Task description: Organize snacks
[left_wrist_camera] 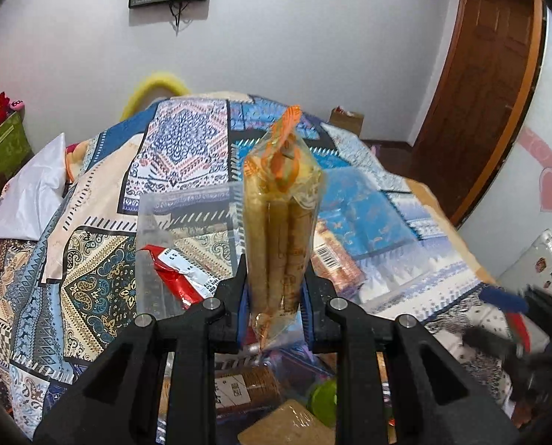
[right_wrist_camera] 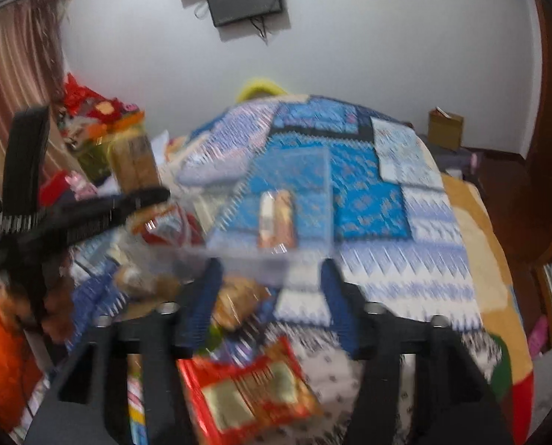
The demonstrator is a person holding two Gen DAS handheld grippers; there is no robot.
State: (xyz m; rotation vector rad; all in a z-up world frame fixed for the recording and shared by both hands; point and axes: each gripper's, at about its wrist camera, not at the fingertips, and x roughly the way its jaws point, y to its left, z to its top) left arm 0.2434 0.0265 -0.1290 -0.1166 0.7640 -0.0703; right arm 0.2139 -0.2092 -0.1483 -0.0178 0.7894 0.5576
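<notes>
Wafer-roll pack (left_wrist_camera: 278,233) upright, pinched in left hand-held gripper (left_wrist_camera: 274,296); right hand-held gripper (right_wrist_camera: 270,296) spread wide, holding nothing.

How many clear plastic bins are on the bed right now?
2. One clear bin sits left of the held biscuit-stick pack and holds a red packet; the other sits right of it. More may be hidden below the left gripper.

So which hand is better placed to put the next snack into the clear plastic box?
Left. The left gripper already clamps the clear packet of golden wafer rolls above the clear plastic box; the right gripper is open, holding nothing.
</notes>
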